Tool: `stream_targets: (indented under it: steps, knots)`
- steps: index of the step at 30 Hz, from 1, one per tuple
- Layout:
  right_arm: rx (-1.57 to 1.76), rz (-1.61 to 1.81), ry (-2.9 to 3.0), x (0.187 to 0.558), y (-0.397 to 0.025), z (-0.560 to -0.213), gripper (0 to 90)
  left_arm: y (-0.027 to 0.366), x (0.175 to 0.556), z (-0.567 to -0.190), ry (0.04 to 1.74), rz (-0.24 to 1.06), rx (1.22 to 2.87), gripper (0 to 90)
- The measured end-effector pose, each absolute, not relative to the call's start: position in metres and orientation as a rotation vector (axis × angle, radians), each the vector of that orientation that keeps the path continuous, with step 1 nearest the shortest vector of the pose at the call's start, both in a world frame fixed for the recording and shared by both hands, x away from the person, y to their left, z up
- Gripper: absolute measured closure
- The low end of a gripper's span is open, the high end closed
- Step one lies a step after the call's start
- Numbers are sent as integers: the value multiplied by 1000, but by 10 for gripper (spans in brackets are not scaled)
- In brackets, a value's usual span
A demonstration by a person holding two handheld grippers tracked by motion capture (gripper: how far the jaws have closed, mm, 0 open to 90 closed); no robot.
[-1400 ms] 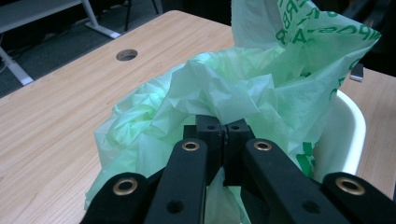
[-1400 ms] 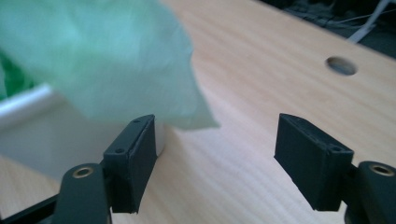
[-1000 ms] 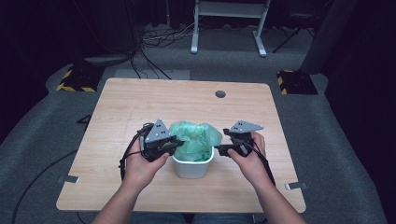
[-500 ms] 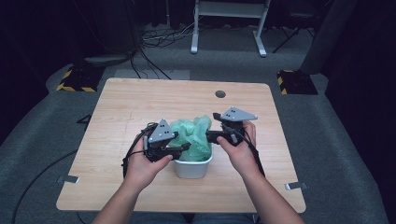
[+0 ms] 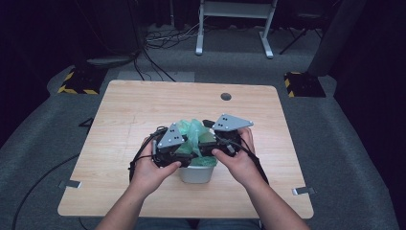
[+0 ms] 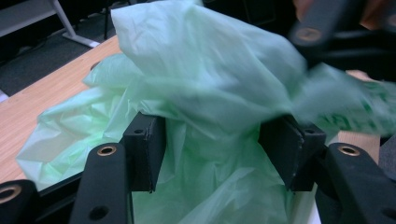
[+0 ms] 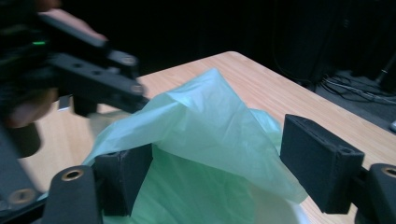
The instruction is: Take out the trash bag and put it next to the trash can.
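Note:
A pale green plastic bag [image 5: 192, 132] bulges out of a small white bin [image 5: 196, 175] near the table's front edge. My left gripper [image 5: 184, 152] comes at the bag from the left, my right gripper [image 5: 205, 143] from the right, and both are close over the bin. In the left gripper view the left gripper [image 6: 219, 149] is open, with crumpled bag film [image 6: 210, 93] lying loosely between its pads. In the right gripper view the right gripper [image 7: 224, 168] is also open, its jaws set wide on either side of a raised fold of the bag [image 7: 205, 126].
The wooden table [image 5: 143, 110] has a small dark round hole [image 5: 226, 96] at the back. Cables trail off the left side by my left wrist. Grey carpet, a white metal stand [image 5: 234, 24] and yellow-black striped blocks lie beyond the table.
My right gripper has moved left from beside the bin to over the bag. The left gripper has edged right, so the two now nearly meet at the bag.

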State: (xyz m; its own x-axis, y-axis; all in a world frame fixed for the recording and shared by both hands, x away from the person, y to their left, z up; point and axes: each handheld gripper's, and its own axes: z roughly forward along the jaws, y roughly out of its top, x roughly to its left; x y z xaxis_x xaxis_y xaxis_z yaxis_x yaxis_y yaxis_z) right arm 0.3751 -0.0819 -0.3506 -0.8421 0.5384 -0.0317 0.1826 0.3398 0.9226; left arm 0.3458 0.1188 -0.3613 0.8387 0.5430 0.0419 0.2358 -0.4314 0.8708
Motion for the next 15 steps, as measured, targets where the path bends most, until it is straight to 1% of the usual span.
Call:
stream_targets:
  steps: [2,3,4,5,6,7,9,10,12,15]
  knots:
    - [590,1495,2313,372,-78,-350,284,117,346,-361,566,385,2038,435]
    - [578,1492,2325,372,-76,-350,310,116,345,-361,559,380,2048,472]
    - [572,1493,2330,372,-75,-350,311,115,345,-361,557,368,2050,526]
    - [576,1492,2331,372,-74,-350,302,114,344,-361,558,382,2063,574]
    - [586,1493,2337,373,-75,-351,279,112,343,-361,558,399,2084,600]
    - [599,1510,2337,374,-75,-350,253,112,342,-362,561,410,2096,659]
    - [626,1545,2341,375,-78,-350,189,112,342,-362,576,396,2103,828]
    - [639,1558,2339,374,-80,-349,192,113,343,-363,586,377,2100,862]
    - [646,1563,2330,373,-86,-348,211,114,344,-363,606,376,2090,881]
    - [665,1516,2300,371,-98,-346,206,115,346,-362,613,371,2075,884]
